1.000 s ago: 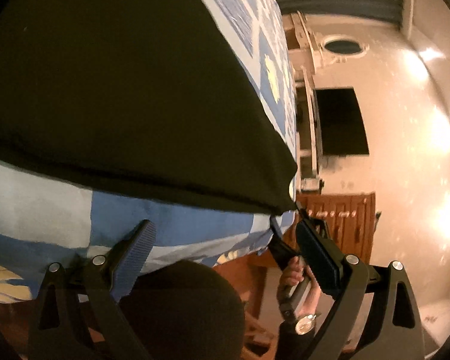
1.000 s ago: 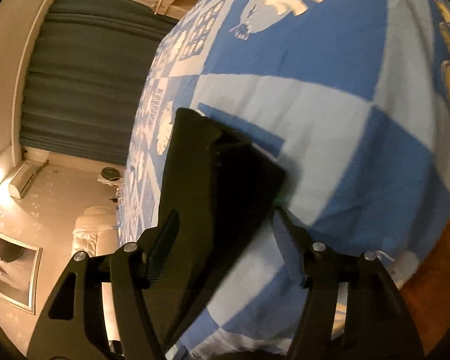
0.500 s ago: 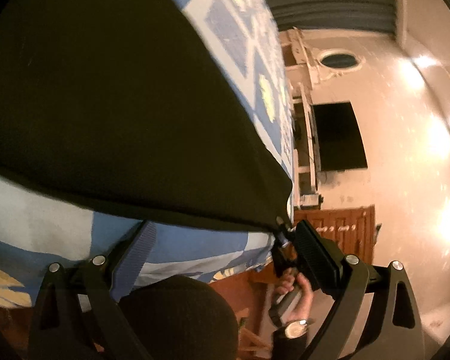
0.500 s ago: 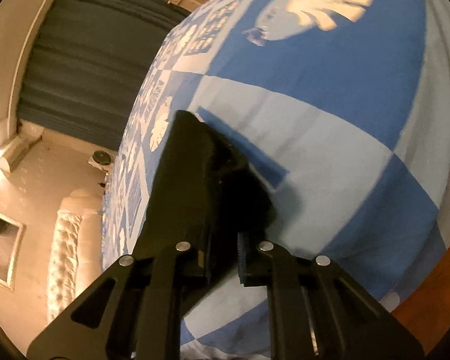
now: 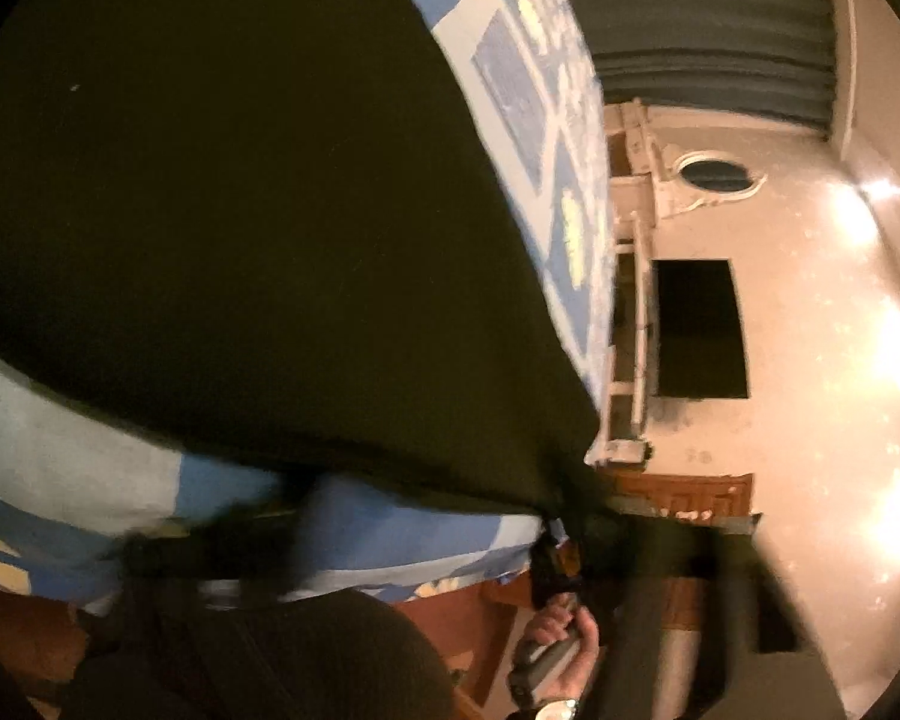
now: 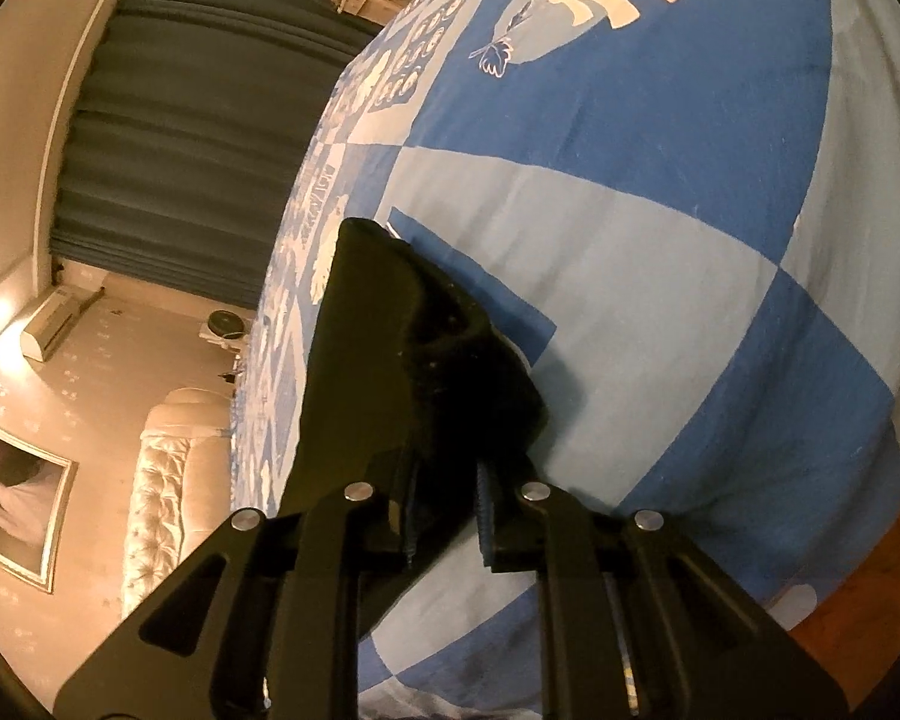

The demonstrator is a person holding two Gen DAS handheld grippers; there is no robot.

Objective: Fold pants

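Black pants (image 5: 240,210) lie flat on a blue and pale checked bedspread (image 5: 66,456). In the left wrist view they fill the upper left; their near corner (image 5: 561,498) is pinched by the right gripper held in a hand (image 5: 561,654). My left gripper (image 5: 450,546) is a motion-blurred dark band at the pants' near edge; its jaw state is unreadable. In the right wrist view my right gripper (image 6: 447,516) is shut on the pants' corner (image 6: 414,360), which bunches up above the bedspread (image 6: 660,300).
The bed's edge and a wooden floor (image 6: 870,618) lie on the near side. Dark curtains (image 6: 168,138), a tufted headboard (image 6: 162,480) and a framed picture (image 6: 12,498) stand beyond. A dark screen (image 5: 699,330) hangs on the wall.
My right gripper shut on the pants' corner and now holds it slightly raised. My left gripper, open a second ago, is now moving fast and blurred at the pants' edge.
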